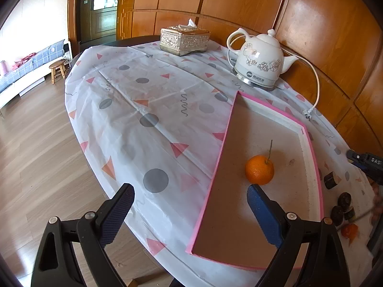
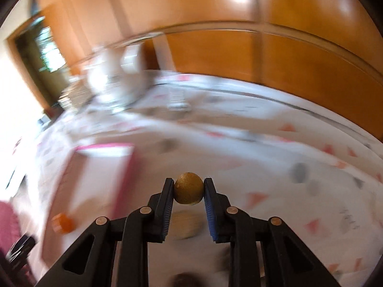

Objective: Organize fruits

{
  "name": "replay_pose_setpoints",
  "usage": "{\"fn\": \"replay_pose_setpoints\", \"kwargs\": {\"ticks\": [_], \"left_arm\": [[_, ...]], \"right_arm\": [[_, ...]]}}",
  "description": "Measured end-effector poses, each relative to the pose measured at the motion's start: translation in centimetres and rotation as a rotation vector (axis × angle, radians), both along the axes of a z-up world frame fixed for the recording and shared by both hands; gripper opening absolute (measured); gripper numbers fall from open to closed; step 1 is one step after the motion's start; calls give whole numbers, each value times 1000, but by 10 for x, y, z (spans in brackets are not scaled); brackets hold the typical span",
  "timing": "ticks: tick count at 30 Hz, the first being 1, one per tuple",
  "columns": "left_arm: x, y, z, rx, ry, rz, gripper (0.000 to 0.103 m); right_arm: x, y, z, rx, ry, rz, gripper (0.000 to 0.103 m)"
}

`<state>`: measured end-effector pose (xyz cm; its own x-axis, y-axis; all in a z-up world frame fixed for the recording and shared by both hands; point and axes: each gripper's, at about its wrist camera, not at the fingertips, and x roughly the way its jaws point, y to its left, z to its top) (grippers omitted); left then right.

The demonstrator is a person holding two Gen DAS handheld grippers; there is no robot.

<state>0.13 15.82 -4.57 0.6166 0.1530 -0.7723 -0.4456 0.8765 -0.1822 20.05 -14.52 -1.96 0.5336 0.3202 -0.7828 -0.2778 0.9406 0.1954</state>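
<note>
Evidently the carry was in hand: the right gripper (image 2: pixel 188 187) was clamped narrowly on a small brownish-yellow fruit (image 2: pixel 188 188) above the patterned tablecloth (image 2: pixel 263 143), and the next move called for bringing it over the pink-edged tray (image 1: pixel 308 143), where an orange (image 1: pixel 259 169) already sat. The left gripper (image 1: pixel 191 196) hung wide and empty at the tray's near edge.

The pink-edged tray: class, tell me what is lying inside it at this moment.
Inside the pink-edged tray lies one orange with a thin stem, on the bare floor. The open left gripper hides part of its near end.
</note>
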Motion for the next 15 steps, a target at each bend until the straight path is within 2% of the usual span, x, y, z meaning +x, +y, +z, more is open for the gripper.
{"fn": "replay_pose_setpoints", "kwargs": {"ticks": [4, 7, 15], "left_arm": [[-6, 0, 6, 1, -19, -7, 101], [-11, 1, 10, 1, -29, -8, 101], [-17, -1, 16, 5, -48, -22, 102]], "right_arm": [[-25, 54, 3, 15, 12, 130, 25], [-39, 84, -5, 12, 32, 174, 25], [-56, 109, -19, 21, 82, 173, 27]]}}
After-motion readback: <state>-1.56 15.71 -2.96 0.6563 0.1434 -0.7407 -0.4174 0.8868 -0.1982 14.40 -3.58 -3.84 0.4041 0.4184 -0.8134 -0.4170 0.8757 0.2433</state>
